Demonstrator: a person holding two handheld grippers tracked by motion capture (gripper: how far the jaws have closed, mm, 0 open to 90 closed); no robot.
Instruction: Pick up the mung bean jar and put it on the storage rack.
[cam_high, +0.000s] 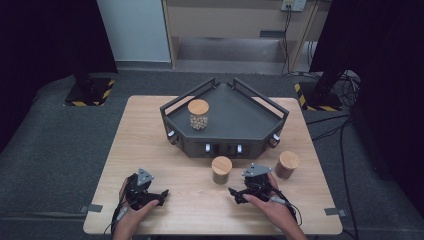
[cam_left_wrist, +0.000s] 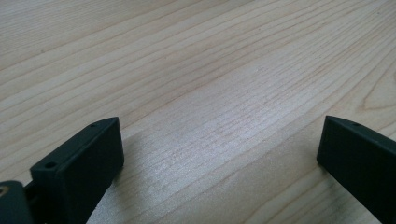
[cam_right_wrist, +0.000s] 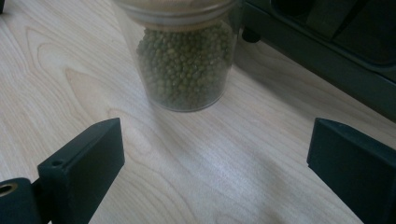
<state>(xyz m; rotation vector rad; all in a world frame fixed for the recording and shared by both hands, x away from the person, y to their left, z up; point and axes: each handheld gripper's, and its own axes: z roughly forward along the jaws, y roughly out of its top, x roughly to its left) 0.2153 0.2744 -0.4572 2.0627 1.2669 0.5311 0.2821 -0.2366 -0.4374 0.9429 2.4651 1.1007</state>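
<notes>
A light wooden table (cam_high: 150, 125) carries a dark, five-sided tray (cam_high: 240, 117) that stands toward its far edge, a little right of the middle. Inside the tray, near its left wall, a clear jar with pale round contents (cam_high: 198, 114) stands upright under a wooden lid.

Two more lidded jars stand on the bare wood just in front of the tray. The jar of green beans (cam_high: 221, 170) sits near the tray's front wall, about midway along the table's width. A jar with brownish contents (cam_high: 287, 165) stands farther right, toward the right edge; what fills it is hard to make out from the high view, perhaps dark grains.

The right gripper (cam_high: 239, 194) lies low near the table's front edge, held in the person's right hand (cam_high: 267, 204), and points leftward and ahead at the jar of green beans. In the right gripper view its jaws stand wide apart with only wood between them, and the jar of green beans (cam_right_wrist: 184, 65) stands beyond the tips, untouched, with the tray's dark wall (cam_right_wrist: 327, 60) just beside it.

The left gripper (cam_high: 159, 196) rests near the front-left corner in the left hand (cam_high: 131, 216). Its jaws are spread wide over bare wood, holding nothing.
</notes>
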